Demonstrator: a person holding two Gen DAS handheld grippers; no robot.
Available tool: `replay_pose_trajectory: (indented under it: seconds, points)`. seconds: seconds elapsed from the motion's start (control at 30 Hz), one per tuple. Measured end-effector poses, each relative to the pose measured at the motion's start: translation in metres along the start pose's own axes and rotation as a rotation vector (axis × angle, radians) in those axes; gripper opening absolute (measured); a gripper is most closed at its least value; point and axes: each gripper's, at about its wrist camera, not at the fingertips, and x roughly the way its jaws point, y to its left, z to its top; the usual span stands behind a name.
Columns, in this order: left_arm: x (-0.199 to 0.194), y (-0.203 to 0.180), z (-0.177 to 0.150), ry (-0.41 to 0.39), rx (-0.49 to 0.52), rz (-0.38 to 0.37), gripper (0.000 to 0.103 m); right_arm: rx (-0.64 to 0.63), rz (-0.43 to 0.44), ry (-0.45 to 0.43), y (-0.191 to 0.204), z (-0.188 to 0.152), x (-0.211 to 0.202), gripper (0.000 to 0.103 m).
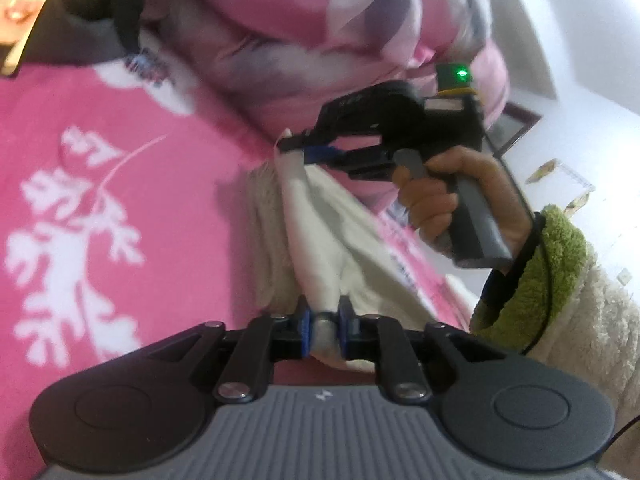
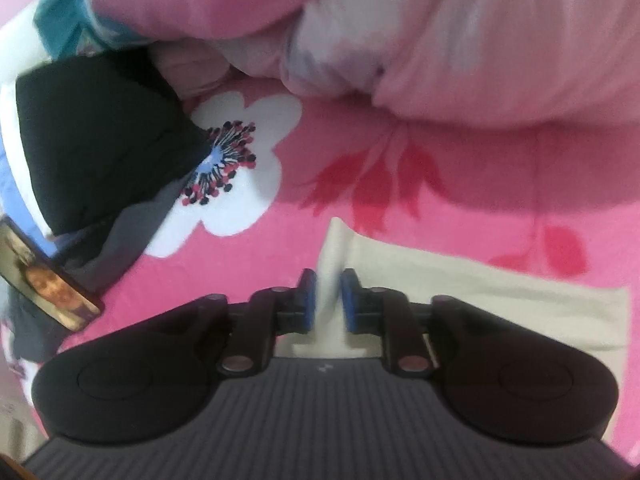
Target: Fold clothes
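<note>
A cream white garment [image 1: 316,220] hangs stretched between both grippers above a pink floral bedspread [image 1: 120,184]. My left gripper [image 1: 325,322] is shut on a bunched edge of it at the bottom of the left wrist view. Farther off in that view, my right gripper [image 1: 298,148] pinches another corner, held by a hand with a green fleece cuff [image 1: 536,280]. In the right wrist view my right gripper [image 2: 329,296] is shut on a fold of the cream garment [image 2: 480,296], which spreads to the right over the bedspread [image 2: 400,200].
A bunched pink and white quilt [image 1: 320,32] lies behind the garment, also filling the top as the quilt [image 2: 440,40]. Dark clothing [image 2: 100,140] sits at the left with a phone [image 2: 48,276] beside it. A white wall [image 1: 580,60] is at the right.
</note>
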Motion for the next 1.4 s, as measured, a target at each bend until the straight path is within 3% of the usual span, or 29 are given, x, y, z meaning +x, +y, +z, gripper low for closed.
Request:
replay_pose_trajectory:
  seconds: [0.07,0.17,0.3,0.4,0.47,0.57,0.7,0.83,1.0,1.03,1.17,1.4]
  points:
    - [-0.004,-0.001,0.001,-0.014,0.007,0.032,0.039,0.063,0.062,-0.036,-0.016,-0.004,-0.013,0.025]
    - [-0.016,-0.003,0.004,-0.061,0.017,0.064,0.05,0.13,0.113,-0.122,-0.048,-0.021,-0.064,0.028]
    - [-0.029,-0.012,0.015,-0.122,0.041,0.1,0.054,0.206,0.067,-0.214,-0.1,-0.062,-0.138,0.045]
    - [-0.017,-0.02,0.028,-0.097,0.068,0.126,0.06,0.294,0.049,-0.197,-0.139,-0.105,-0.163,0.05]
    - [-0.007,-0.026,0.037,-0.071,0.086,0.143,0.067,0.369,0.081,-0.161,-0.16,-0.133,-0.162,0.056]
    - [0.01,-0.031,0.05,-0.019,0.097,0.169,0.068,0.475,0.137,-0.107,-0.184,-0.164,-0.142,0.056]
    - [0.044,-0.007,0.063,0.139,0.0,0.191,0.071,0.538,0.298,-0.021,-0.191,-0.173,-0.101,0.057]
    - [0.055,0.007,0.071,0.176,-0.077,0.134,0.078,0.558,0.401,-0.009,-0.191,-0.171,-0.079,0.057]
    - [0.065,-0.001,0.071,0.229,-0.093,0.11,0.082,0.6,0.487,0.003,-0.196,-0.162,-0.06,0.047]
    - [0.067,-0.004,0.069,0.241,-0.091,0.108,0.082,0.603,0.493,0.003,-0.195,-0.161,-0.059,0.038]
    - [0.075,-0.015,0.065,0.289,-0.084,0.1,0.082,0.638,0.518,-0.005,-0.197,-0.162,-0.062,0.02]
    - [0.087,-0.035,0.054,0.372,-0.073,0.081,0.077,0.675,0.566,-0.014,-0.204,-0.178,-0.083,0.014]
